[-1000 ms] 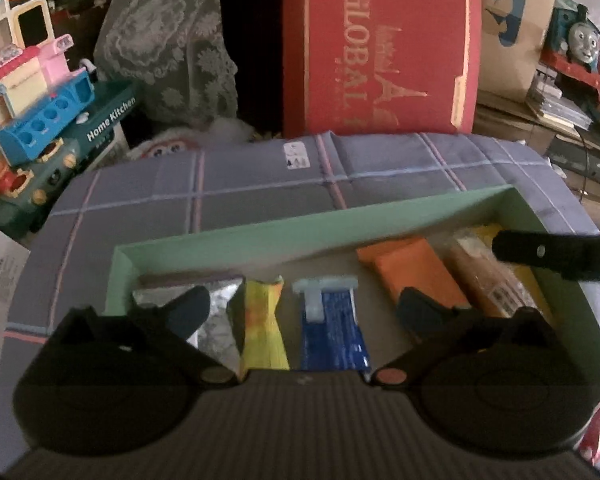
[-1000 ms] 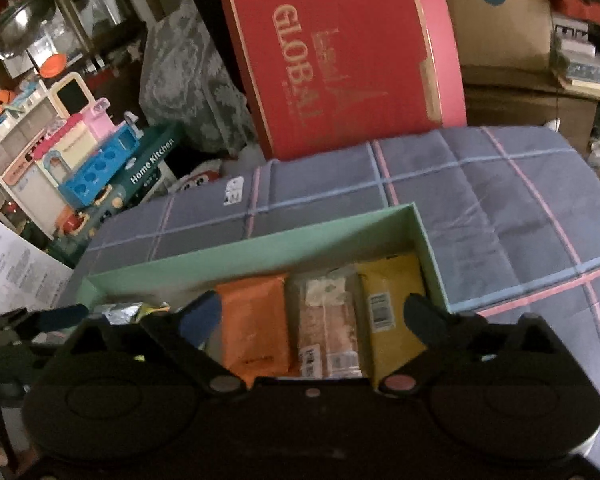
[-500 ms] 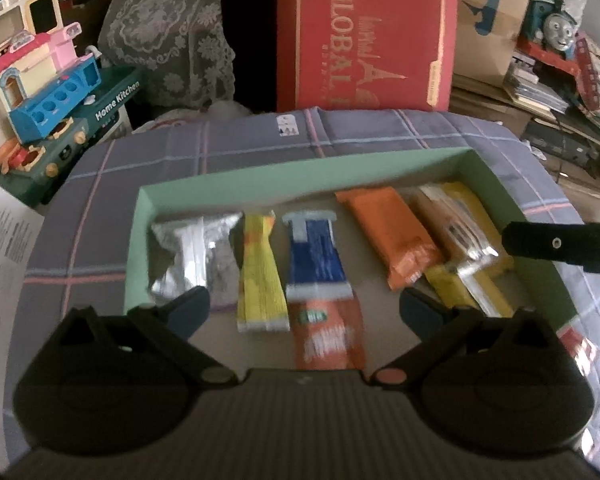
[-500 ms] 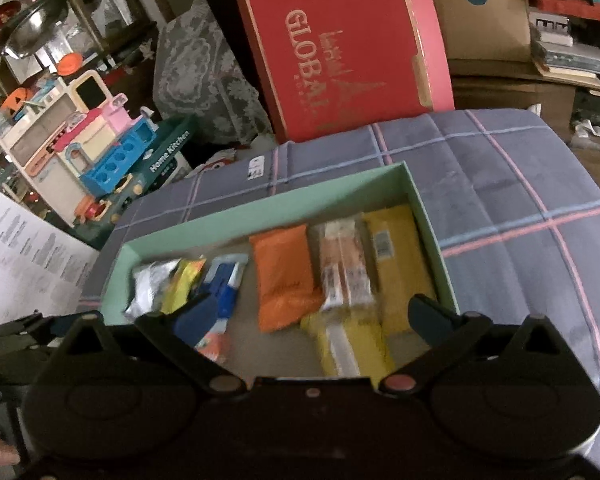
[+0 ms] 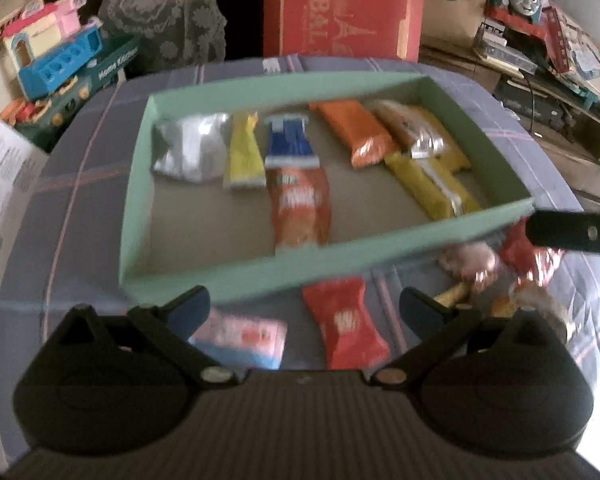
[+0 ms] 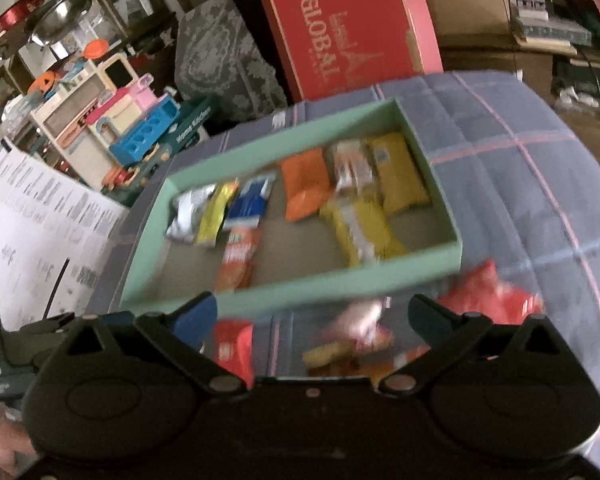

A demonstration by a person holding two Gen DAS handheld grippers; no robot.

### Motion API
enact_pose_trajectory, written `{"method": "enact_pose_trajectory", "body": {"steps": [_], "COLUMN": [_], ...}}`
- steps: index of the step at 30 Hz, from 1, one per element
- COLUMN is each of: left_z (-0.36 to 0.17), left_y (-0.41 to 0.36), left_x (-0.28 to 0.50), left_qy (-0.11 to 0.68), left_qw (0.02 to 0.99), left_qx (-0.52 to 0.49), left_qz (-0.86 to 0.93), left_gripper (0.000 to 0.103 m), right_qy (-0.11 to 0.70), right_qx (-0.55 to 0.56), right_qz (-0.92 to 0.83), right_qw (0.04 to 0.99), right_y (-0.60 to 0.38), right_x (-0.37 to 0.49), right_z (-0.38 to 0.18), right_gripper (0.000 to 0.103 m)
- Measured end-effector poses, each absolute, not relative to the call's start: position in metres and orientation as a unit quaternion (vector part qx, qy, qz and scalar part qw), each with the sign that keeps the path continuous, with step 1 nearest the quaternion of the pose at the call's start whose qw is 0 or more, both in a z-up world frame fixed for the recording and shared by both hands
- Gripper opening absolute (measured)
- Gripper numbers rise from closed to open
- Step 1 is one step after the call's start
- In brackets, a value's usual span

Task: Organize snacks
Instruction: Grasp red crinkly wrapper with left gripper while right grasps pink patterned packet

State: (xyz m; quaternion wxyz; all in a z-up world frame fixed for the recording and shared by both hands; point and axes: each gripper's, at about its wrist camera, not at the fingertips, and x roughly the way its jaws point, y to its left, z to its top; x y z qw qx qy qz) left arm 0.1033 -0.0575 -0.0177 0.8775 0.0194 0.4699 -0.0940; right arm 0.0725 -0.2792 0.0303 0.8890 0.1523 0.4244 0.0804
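**Both grippers empty, loose snacks waiting in front of tray**

Big plaid grey-blue cloth (image 5: 80,184) covers the surface. On it sits the shallow mint-green cardboard tray (image 5: 332,258), already lined w/ packets: silver foil pouch (image 5: 188,148), orange-red wrapper (image 5: 300,208), yellow bars etc.

Loose snacks lie outside the tray, on the near side of its front wall. Likely next pick, in my judgement: red glossy snack packet (image 5: 346,328). It sits between the spread fingers of the left gripper (image 5: 304,308), slightly right of centre, long axis running roughly away from the camera, so along the fingers. Pink-and-blue packet (image 5: 240,336) lies just beside it, by the left finger.

Right gripper (image 6: 312,316) is also spread wide, holding nothing; its view shows a blurry heap of red/yellow wrappers (image 6: 484,292) beneath. Left gripper looks nearer the red packet; a straight drop and pinch across its short width should do.
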Motion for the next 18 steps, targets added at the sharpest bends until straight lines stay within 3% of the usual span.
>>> {"method": "enact_pose_trajectory", "body": {"steps": [14,18], "left_z": [-0.040,-0.043], "left_y": [0.013,0.039], "left_x": [0.036,0.030], "left_qy": [0.462,0.456], "left_qw": [0.887,0.889], "left_qx": [-0.020,-0.042], "left_qz": [-0.026,0.005], "left_gripper": [0.103,0.103], "right_qy": [0.480,0.484], "right_qx": [0.199,0.156], "right_qz": [0.100,0.079], "right_qw": [0.849,0.857], "right_y": [-0.250,-0.243], "right_x": [0.001,-0.010], "right_z": [-0.030,-0.040], "right_gripper": [0.103,0.103]}}
